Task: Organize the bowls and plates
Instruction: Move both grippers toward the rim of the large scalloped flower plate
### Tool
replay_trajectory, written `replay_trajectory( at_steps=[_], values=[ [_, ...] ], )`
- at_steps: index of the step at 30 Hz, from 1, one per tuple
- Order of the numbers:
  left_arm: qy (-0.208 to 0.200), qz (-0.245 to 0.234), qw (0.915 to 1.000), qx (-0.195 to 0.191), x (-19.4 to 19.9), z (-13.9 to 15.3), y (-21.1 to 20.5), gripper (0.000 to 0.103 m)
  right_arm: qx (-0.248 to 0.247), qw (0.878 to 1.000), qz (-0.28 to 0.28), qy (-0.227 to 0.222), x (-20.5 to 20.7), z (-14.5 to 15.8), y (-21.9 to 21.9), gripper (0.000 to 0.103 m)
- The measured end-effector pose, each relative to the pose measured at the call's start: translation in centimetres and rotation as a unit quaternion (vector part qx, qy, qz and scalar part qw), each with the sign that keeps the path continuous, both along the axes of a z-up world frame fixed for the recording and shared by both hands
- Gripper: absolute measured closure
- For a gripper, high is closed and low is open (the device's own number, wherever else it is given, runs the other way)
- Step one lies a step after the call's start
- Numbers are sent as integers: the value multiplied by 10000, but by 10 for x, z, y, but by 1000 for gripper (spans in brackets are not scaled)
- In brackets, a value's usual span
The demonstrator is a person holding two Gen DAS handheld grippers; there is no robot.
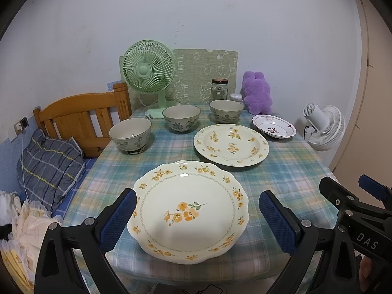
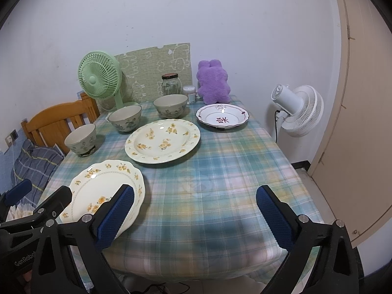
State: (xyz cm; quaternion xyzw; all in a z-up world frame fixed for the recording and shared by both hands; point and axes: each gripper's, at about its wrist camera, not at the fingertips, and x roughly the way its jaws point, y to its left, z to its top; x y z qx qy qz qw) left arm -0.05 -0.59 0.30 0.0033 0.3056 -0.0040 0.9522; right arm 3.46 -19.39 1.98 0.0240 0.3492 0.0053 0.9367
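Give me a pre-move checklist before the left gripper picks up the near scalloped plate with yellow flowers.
1. Left gripper open: ok.
2. Fingers straddle the cream scalloped plate with yellow flowers: ok.
3. Plate carries nothing: ok.
4. Right gripper open, over bare green plaid tablecloth: ok.
5. Round yellow-flowered plate lies apart from the near one: ok.
6. Finger height against the plate rim: cannot tell.

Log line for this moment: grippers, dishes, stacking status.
left gripper: open, over near plate | right gripper: open, over tablecloth | three bowls, three plates: all separate, unstacked
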Motion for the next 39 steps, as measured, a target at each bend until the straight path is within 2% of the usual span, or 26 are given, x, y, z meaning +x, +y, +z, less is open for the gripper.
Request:
replay_trajectory(
  at_steps=[6, 29, 39],
  values=[
    [-110, 0, 9998, -147, 0, 1, 0, 3, 14, 10000, -8, 6, 0, 0, 0, 4],
    [-78, 14, 9998, -182, 0, -1, -2, 3, 58, 10000, -7, 80, 4, -2, 0, 4],
    [176, 166, 9992, -326, 23, -5, 23, 3, 87, 9996, 68, 252, 27, -4, 19, 6]
  ],
)
